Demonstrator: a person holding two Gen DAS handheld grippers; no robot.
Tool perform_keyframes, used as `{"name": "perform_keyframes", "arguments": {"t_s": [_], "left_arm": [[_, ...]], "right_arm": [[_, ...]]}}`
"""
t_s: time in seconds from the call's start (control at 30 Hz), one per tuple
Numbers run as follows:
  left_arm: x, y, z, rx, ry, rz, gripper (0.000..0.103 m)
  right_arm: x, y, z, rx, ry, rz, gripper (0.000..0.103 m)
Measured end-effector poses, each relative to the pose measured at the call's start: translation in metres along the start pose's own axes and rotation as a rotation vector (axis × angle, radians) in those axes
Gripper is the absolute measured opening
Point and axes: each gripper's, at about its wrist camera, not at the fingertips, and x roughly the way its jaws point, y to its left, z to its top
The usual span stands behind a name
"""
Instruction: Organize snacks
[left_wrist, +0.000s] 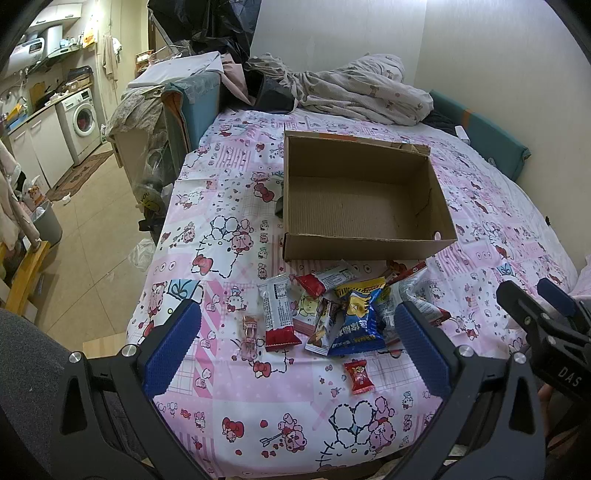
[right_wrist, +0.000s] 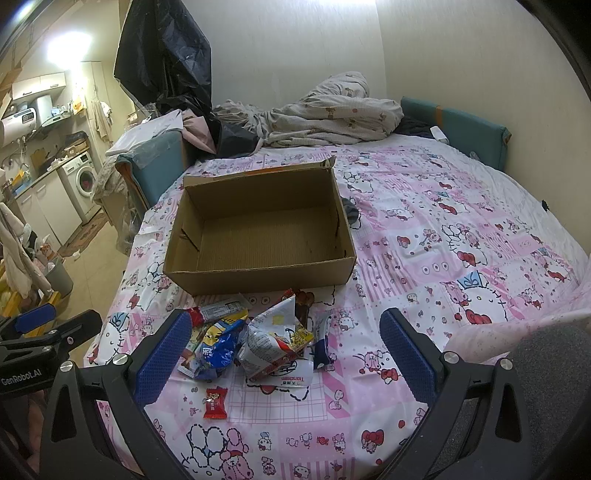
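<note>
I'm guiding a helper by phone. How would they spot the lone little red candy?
Find the open brown cardboard box on the pink cartoon-print bedsheet. A snack pile lies before it. The small red square-wrapped candy sits alone, nearer than the pile, touching nothing.

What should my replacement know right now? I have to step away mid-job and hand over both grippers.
Left gripper: jaws open, holding nothing, hovering over the snack pile.
Right gripper: jaws open, holding nothing, also over the pile.
Cardboard box: on the bed, open and with nothing in it.
Snack pile: packets lie loose on the bedsheet just in front of the box; a small red candy sits apart, nearer the grippers.
Done: nothing is in the box.
Left: move every packet and the candy into the box.
</note>
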Motion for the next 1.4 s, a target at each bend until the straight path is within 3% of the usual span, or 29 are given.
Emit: {"name": "perform_keyframes", "arguments": {"t_s": [1.4], "left_arm": [[0.0008,0.0024,-0.0001,-0.010,0.010,0.001,0.103]], "right_arm": [[0.0002,0.0052,-0.0050,0.021,0.013,0.010,0.103]]}}
